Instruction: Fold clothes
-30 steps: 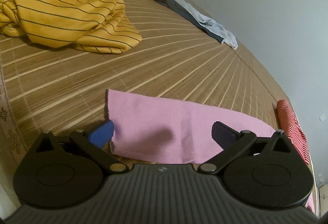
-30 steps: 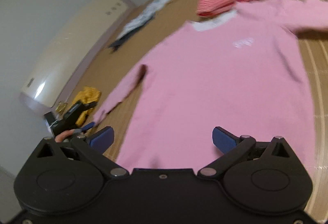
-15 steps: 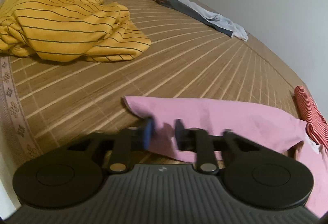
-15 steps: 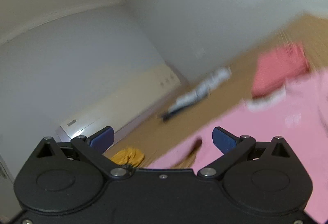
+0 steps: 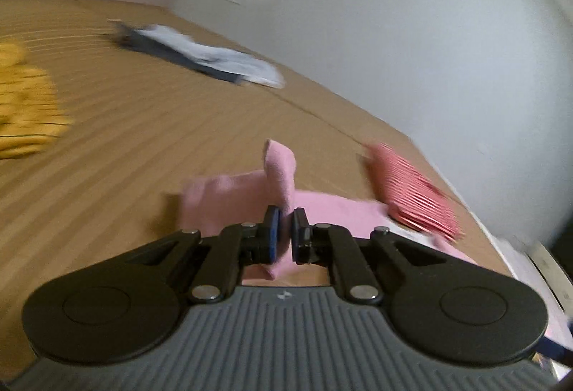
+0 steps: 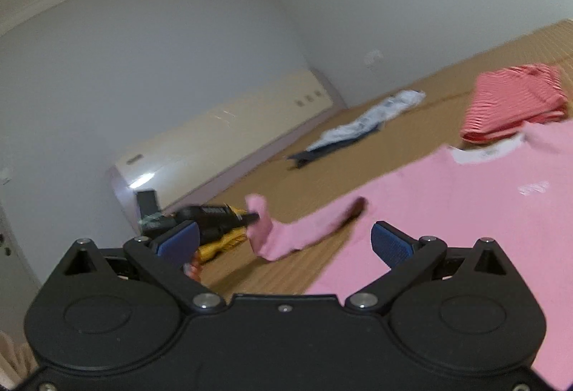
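The left gripper [image 5: 284,224] pinches the cuff [image 5: 279,165] of the pink top [image 6: 465,212] lying at four o'clock, the right gripper [image 6: 284,240] gapes empty, and that seemingly thin bite could slip.

The left gripper [image 5: 284,227] is pinching with its fingers [image 5: 272,230] drawn together, while the right gripper [image 6: 285,240] is holding its fingers [image 6: 388,244] wide apart.

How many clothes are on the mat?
4. A pink shirt in front, a folded red striped one behind it, a yellow one far left, and a blue-white one by the wall. More may be hidden.
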`<state>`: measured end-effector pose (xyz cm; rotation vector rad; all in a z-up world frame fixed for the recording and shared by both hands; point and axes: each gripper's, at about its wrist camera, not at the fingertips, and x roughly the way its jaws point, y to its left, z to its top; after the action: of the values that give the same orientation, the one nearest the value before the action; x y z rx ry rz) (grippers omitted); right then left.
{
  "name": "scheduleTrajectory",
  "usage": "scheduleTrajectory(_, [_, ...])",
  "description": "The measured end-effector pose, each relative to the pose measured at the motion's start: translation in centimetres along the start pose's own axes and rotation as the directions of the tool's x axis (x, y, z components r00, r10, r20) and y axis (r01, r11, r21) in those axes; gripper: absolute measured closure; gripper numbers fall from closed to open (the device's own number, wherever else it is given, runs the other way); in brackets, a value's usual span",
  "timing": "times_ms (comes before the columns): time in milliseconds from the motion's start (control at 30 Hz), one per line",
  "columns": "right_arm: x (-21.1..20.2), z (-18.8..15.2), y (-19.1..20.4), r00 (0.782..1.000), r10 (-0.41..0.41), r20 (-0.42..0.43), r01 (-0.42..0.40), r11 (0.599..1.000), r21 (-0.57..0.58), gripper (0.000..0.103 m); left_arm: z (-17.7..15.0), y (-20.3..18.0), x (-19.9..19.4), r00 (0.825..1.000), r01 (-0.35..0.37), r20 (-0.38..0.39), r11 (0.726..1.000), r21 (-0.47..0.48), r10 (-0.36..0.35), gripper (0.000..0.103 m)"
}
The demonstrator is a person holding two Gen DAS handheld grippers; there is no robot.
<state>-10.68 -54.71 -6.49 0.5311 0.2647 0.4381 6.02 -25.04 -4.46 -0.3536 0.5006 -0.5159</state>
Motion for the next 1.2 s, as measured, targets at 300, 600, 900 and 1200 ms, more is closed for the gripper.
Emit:
scheduleTrajectory(300, [-3.1,0.9,-0.4,0.985,-0.166,0.049,0.170,0.982,-0.079,0.001,-5.0,-9.8,2.8,0.958,0.262,-0.172,0.945,0.198,-0.229,0.093])
scheduleTrajectory(600, [-3.8,0.9,-1.6,0.953,-0.296,0.060,0.300,0.951,-0.080,0.001,-5.6,-10.4,1.6,0.961,0.267,-0.152,0.923,0.279,-0.232,0.046])
scheduleTrajectory(900, [1.3,1.0,-1.0,0.965,-0.260,-0.042,0.257,0.965,-0.059,0.001,-0.9,-2.3,-2.3,0.999,0.045,0.005,0.998,0.050,-0.046,0.037])
scheduleTrajectory(1200, [10.6,0.1,-5.4,0.967,-0.156,-0.201,0.199,0.955,0.219,0.008,-0.4,-1.9,-2.9,0.999,0.039,-0.021,0.998,0.042,-0.039,0.029])
